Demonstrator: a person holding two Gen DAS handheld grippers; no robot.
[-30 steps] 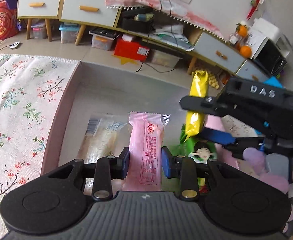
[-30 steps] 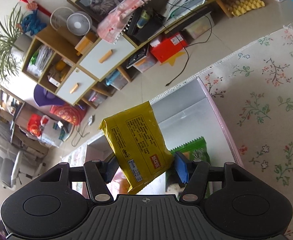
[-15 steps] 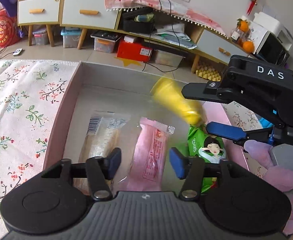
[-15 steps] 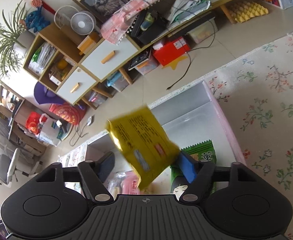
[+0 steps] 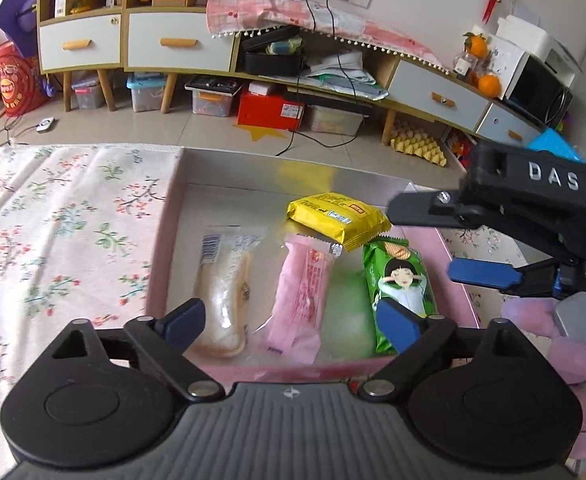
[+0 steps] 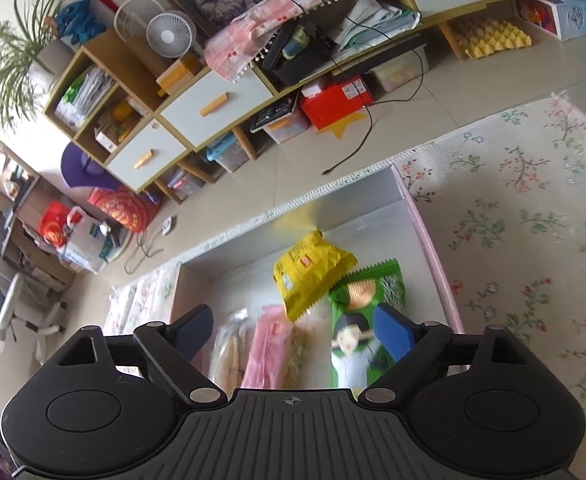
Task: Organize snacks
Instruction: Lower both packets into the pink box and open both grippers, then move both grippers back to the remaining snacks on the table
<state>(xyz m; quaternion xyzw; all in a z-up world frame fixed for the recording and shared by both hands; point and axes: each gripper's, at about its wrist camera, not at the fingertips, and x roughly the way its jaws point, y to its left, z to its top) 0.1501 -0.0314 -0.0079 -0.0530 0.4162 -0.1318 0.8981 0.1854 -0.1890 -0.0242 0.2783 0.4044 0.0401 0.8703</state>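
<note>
A pink box (image 5: 161, 248) with a silver inside holds several snack packets. A pale bread packet (image 5: 223, 292), a pink packet (image 5: 301, 296) and a green packet (image 5: 401, 280) lie side by side. A yellow packet (image 5: 337, 220) rests behind them, overlapping the tops of the pink and green ones. My left gripper (image 5: 291, 322) hovers above the box's near edge with its jaws opening, and its pads touch nothing. My right gripper (image 6: 293, 330) hangs over the yellow packet (image 6: 309, 276) and green packet (image 6: 367, 312), also opening and holding nothing. The right gripper (image 5: 441, 240) shows at the box's right side.
A floral cloth (image 5: 61, 240) covers the surface on both sides of the box. A gloved hand (image 5: 565, 360) holds the right gripper. Beyond the far edge lie tiled floor, cables, storage bins and a long low cabinet (image 5: 181, 46).
The left jaws let go of the pink packet, which now lies in the box. The right jaws released the yellow packet, and it dropped into the box. Both grippers rose and pulled back.
</note>
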